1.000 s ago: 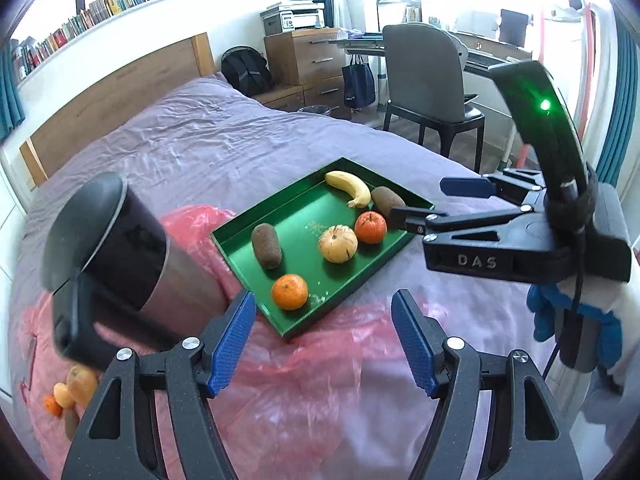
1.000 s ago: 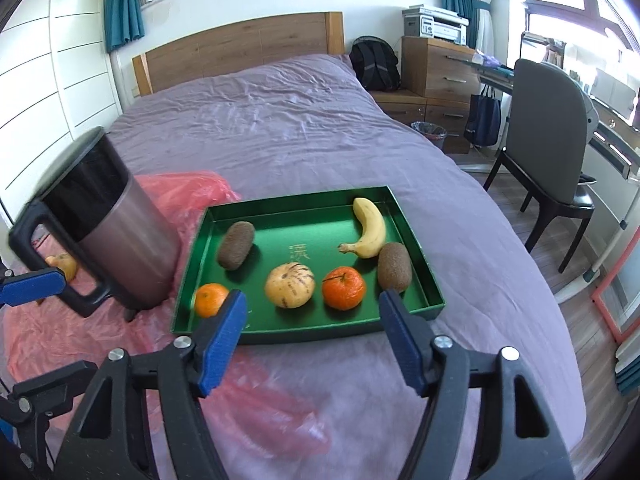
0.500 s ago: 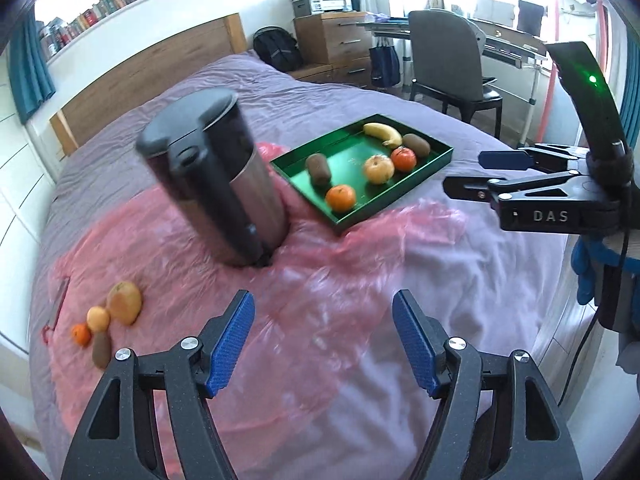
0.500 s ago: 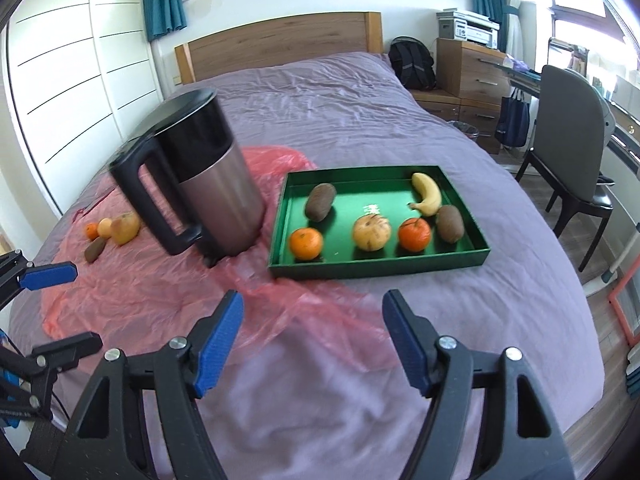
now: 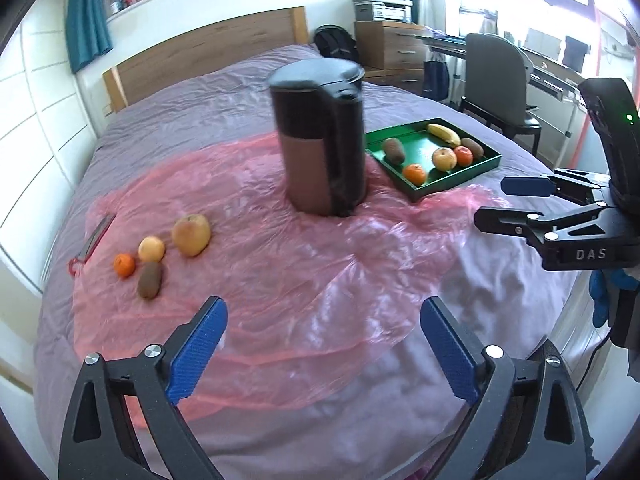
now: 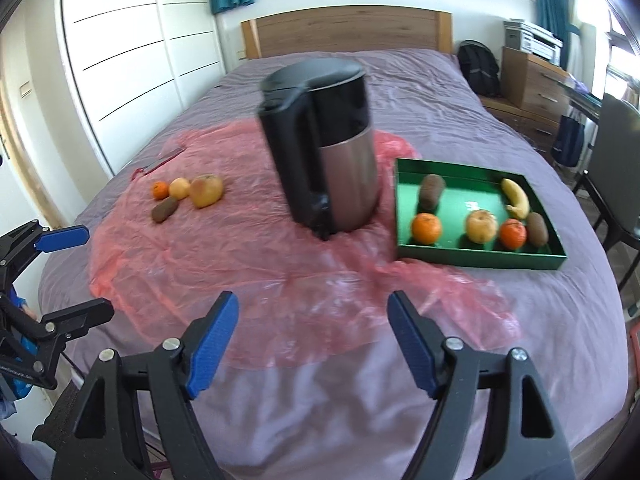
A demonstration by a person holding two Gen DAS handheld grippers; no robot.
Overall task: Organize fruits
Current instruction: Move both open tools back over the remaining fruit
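Four loose fruits lie on the left of a pink plastic sheet (image 5: 280, 280): an apple (image 5: 191, 235), a small yellow fruit (image 5: 151, 249), a tangerine (image 5: 124, 265) and a kiwi (image 5: 150, 280). The same apple (image 6: 206, 191) and kiwi (image 6: 164, 209) show in the right wrist view. A green tray (image 5: 452, 186) (image 6: 480, 258) on the right holds a banana, an apple, two tangerines and two kiwis. My left gripper (image 5: 324, 344) (image 6: 76, 276) and right gripper (image 6: 312, 340) (image 5: 508, 204) hover over the near bed edge, jaws opening, nothing between them.
A black and steel kettle (image 5: 320, 140) (image 6: 324, 148) stands upright on the sheet between the loose fruit and the tray. A flat red-edged item (image 5: 94, 236) lies at the sheet's left edge. White wardrobe doors (image 6: 140, 40) line the left; a chair (image 5: 496, 76) stands right of the bed.
Both views have drawn back from the tray and swung left, so the kettle sits mid-frame and the loose fruit has come into sight. Both pairs of jaws stand wider.
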